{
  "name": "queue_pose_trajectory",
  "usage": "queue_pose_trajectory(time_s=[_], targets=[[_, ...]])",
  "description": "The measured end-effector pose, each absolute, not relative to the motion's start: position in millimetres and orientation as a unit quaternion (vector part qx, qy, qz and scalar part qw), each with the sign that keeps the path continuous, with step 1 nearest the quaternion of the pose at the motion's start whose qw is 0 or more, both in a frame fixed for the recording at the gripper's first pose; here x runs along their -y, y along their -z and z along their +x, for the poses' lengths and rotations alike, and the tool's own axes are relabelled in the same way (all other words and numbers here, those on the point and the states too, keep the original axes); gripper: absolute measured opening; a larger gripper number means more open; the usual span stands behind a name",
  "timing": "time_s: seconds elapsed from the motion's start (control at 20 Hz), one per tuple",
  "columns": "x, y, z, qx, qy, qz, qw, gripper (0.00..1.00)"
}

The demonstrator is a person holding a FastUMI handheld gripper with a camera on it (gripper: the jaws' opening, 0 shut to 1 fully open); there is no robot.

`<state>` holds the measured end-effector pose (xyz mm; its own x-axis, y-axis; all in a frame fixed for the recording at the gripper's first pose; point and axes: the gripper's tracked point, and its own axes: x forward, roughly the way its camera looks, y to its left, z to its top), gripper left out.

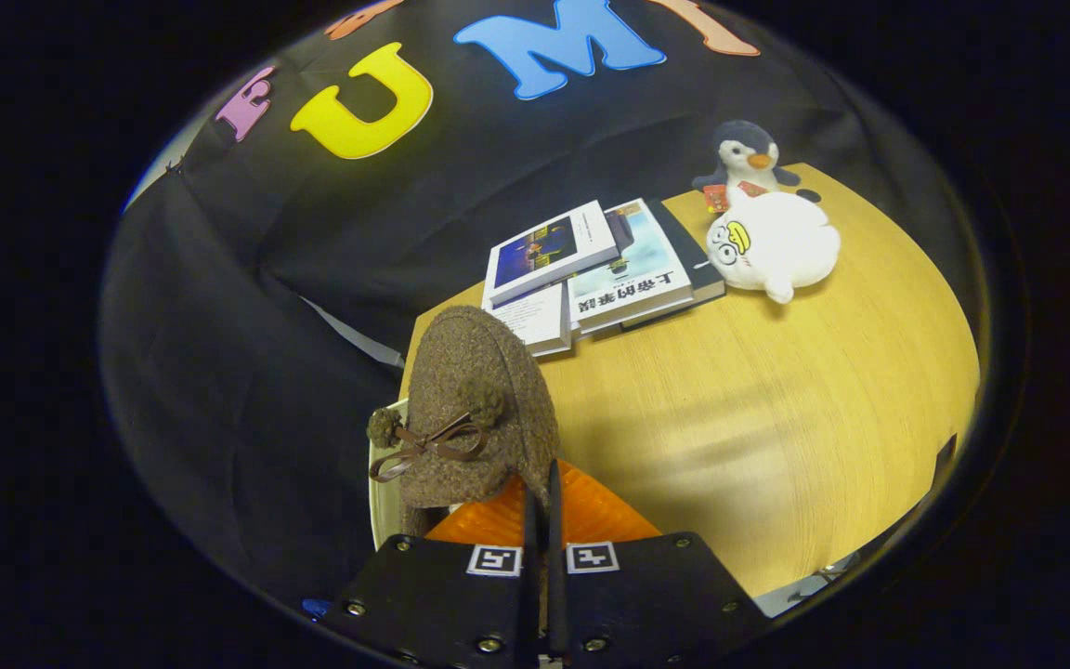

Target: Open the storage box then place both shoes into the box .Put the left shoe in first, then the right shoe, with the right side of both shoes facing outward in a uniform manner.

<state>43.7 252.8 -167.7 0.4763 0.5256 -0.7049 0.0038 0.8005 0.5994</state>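
Two tongs fingers pinch the shoe above the wooden table.

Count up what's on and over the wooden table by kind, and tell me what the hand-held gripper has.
Shoes: 1, brown shoe, gripped at its rim by the hand-held gripper
Books: 4
Plush toys: 2, penguin, white plush
Orange box: 1
Total: 8

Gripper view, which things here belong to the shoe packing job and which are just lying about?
Job things:
- brown shoe, gripped at its edge
- claw, shut on that shoe
- orange box, under the shoe
- white piece beside it, perhaps the lid

Lying about, beyond the claw:
- stack of books
- penguin toy
- white plush toy
- wooden table
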Motion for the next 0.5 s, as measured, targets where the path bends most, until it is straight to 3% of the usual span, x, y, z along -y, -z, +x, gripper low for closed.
queue_pose_trajectory(time_s=[0.5], targets=[[-331,173,38,-0.512,-0.19,0.258,0.797,0.04]])
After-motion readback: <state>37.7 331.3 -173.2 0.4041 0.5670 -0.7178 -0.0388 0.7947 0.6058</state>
